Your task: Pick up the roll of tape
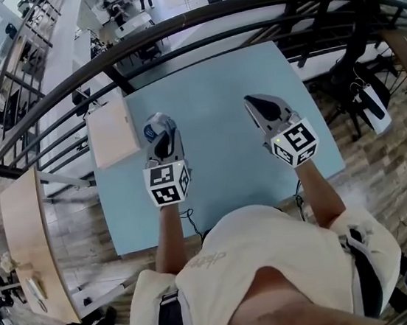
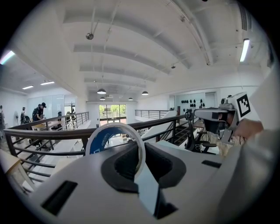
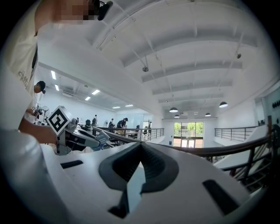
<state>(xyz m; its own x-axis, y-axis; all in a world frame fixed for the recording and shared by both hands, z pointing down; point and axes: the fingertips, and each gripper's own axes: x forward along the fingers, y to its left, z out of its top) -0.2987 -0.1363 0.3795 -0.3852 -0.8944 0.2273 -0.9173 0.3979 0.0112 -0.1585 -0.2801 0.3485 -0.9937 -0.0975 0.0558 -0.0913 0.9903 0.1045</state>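
Tabletop is pale blue and stands against a dark railing, over an open office hall. Left gripper clamps the roll of tape upright, over the table's left part. Right gripper has its jaws together, empty.

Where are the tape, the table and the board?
tape [image 2: 98, 142], left gripper view, on its blue inner face.
table [image 1: 213, 119], head view, on the bare blue top.
board [image 1: 113, 135], head view, on the middle of its pale face.
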